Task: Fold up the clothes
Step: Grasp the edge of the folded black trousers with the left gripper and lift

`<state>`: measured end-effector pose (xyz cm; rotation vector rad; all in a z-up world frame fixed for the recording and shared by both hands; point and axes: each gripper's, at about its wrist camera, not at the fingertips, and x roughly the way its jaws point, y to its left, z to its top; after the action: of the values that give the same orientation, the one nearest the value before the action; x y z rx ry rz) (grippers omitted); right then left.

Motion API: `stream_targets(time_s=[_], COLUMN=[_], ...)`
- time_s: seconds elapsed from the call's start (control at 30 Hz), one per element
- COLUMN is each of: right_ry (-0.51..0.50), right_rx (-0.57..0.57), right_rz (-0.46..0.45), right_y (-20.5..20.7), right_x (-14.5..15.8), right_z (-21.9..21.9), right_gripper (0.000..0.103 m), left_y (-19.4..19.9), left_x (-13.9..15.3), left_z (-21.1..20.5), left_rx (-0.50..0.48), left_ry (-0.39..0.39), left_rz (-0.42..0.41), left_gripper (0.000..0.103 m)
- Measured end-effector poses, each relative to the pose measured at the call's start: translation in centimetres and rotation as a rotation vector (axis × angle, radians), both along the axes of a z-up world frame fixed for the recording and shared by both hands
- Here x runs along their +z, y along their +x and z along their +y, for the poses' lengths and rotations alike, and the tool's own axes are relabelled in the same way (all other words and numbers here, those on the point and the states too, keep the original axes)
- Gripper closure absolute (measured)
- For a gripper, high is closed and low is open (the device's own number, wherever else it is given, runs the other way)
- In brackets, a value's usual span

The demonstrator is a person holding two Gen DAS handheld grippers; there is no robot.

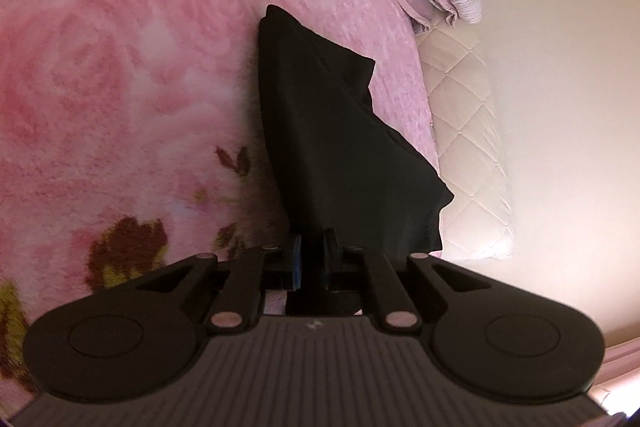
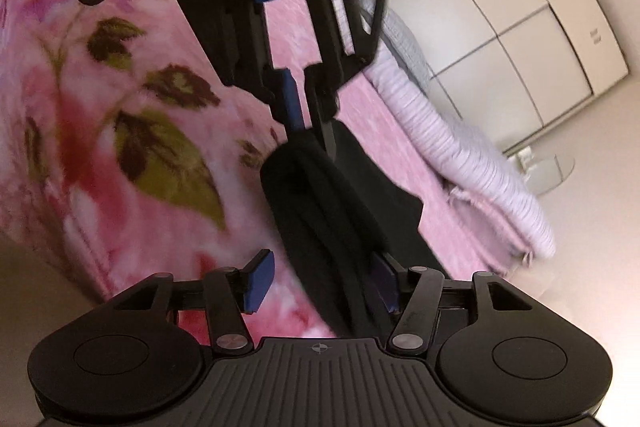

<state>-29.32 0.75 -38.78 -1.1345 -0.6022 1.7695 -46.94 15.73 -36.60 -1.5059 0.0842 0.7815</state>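
Your left gripper [image 1: 311, 251] is pinching the black garment [image 1: 320, 131] above the bed's pink blanket [image 1: 120, 67]. Your right gripper [image 2: 320, 281] is gaping, fingers apart, with the garment draping between them.

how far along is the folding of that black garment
Done: the black garment is already doubled into a narrow layered strip, lifted off the pink floral blanket.
In hand: the left hand-held gripper is shut on one end; the right hand-held gripper is open, with the bunched folds running between its fingers.
Left: the right gripper has no grip yet, and the garment is not yet laid flat in a finished fold.
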Motion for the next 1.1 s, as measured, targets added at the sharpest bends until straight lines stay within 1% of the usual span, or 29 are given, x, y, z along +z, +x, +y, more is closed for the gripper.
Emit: stream_targets(time_s=[0.1,0.13,0.23,0.33,0.5,0.63,0.77,0.93,1.1], right_ry=[0.045,0.046,0.021,0.039,0.069,0.064,0.063,0.086,0.097], right_rx=[0.033,0.033,0.001,-0.026,-0.020,-0.018,-0.005,0.015,0.061], right_rz=[-0.074,-0.083,-0.049,-0.044,-0.054,-0.029,-0.067,-0.077,-0.132], right_y=[-1.0,-1.2,-0.7,-0.1,-0.5,-0.6,-0.9,-1.3,-1.8], right_x=[-0.9,-1.0,-0.7,-0.9,-0.7,0.3,-0.3,-0.2,-0.9], right_z=[0.4,0.5,0.2,-0.7,-1.4,-1.9,-2.9,-2.8,-2.8], right_gripper=[0.045,0.045,0.045,0.043,0.040,0.039,0.038,0.038,0.038], left_y=[-0.1,-0.1,-0.2,-0.2,-0.4,-0.4,-0.3,-0.5,-0.5], left_x=[-0.1,-0.2,-0.3,-0.4,-0.5,-0.6,-0.7,-0.7,-0.5], left_z=[0.0,0.0,0.1,0.1,0.1,0.1,0.2,0.0,0.1], left_rx=[0.004,0.005,0.008,0.011,0.017,0.016,0.011,0.016,0.016], left_ry=[-0.010,-0.013,-0.022,-0.030,-0.045,-0.051,-0.051,-0.057,-0.054], left_rz=[-0.005,-0.006,-0.010,-0.013,-0.019,-0.017,-0.011,-0.015,-0.020], left_gripper=[0.097,0.097,0.096,0.096,0.096,0.096,0.096,0.096,0.096])
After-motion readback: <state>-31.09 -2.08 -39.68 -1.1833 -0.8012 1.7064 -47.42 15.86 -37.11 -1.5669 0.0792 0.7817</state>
